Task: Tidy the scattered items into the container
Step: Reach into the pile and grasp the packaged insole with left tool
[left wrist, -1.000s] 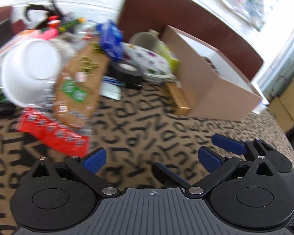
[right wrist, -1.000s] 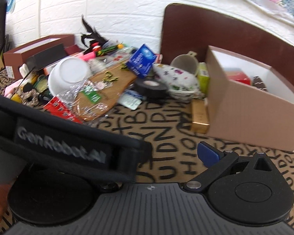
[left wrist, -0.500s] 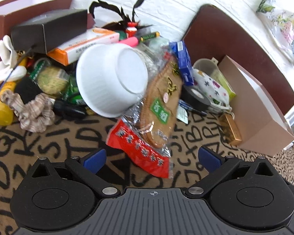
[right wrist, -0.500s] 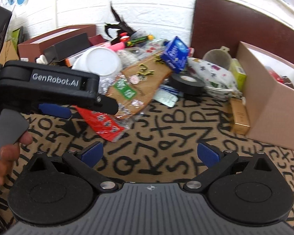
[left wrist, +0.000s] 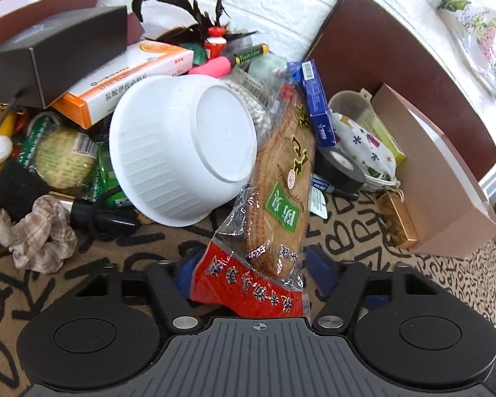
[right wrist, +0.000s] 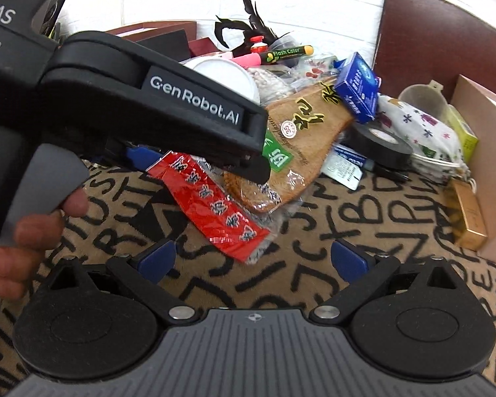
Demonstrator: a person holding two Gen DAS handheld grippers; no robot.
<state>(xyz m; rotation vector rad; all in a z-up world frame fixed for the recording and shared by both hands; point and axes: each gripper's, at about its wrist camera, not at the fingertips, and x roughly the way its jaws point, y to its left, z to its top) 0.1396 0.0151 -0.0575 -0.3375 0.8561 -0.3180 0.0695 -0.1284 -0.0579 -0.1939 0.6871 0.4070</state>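
We are picking up the bag of crackers (left wrist: pixel 277 198). It lies at the front of the pile, with its red end near us and its far end leaning on the white bowl (left wrist: pixel 182 149). Our left gripper (left wrist: pixel 251 274) has its blue fingers (left wrist: pixel 320 273) on both sides of the red end. They look close to the bag, but we cannot tell if they are squeezing it yet. We think the next move is to pinch the bag tight, lift it, and carry it right to the cardboard box (left wrist: pixel 446 178), which sits open at the far right of the counter (right wrist: pixel 314 231).

Our right gripper (right wrist: pixel 253 259) is wide open and holds nothing. It hangs over the counter, near the bag.

We count one bag of crackers, one white bowl, one box to fill, one roll of black tape (left wrist: pixel 339 165), one blue packet (left wrist: pixel 317 106), one small gold box (left wrist: pixel 398 220) just beside the cardboard box, one spotty cloth pouch (left wrist: pixel 363 139) and one striped hair tie (left wrist: pixel 33 231). There are more small things at the back that we cannot count well.
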